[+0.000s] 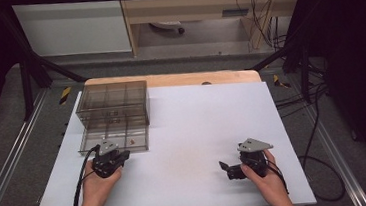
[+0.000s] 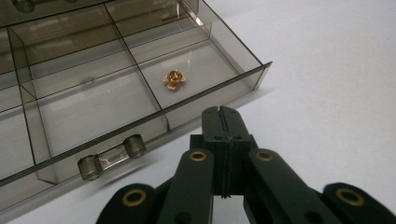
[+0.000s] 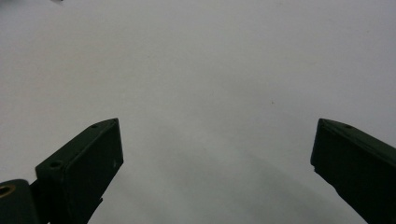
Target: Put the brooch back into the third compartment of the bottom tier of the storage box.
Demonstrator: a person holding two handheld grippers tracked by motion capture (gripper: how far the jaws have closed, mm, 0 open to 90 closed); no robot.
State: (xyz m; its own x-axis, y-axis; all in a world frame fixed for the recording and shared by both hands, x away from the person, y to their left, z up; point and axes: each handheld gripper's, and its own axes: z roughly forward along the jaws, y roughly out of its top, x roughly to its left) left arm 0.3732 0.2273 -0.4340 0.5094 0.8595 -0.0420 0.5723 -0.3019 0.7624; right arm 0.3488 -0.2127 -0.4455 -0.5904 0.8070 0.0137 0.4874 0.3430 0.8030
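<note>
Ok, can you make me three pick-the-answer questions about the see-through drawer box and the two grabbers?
1. Where does the small gold thing lie?
A. in a front compartment of the pulled-out drawer
B. on the white table
C. between a gripper's jaws

2. What colour is the table top?
A. green
B. white
C. red

3. How do the left gripper jaws stand?
A. wide apart
B. shut on the drawer's handle
C. shut together, holding nothing

Answers: 1 A, it sits inside the drawer's dividers; 2 B, the sheet is plain white; 3 C, the jaws meet beside the handle, apart from it.
</note>
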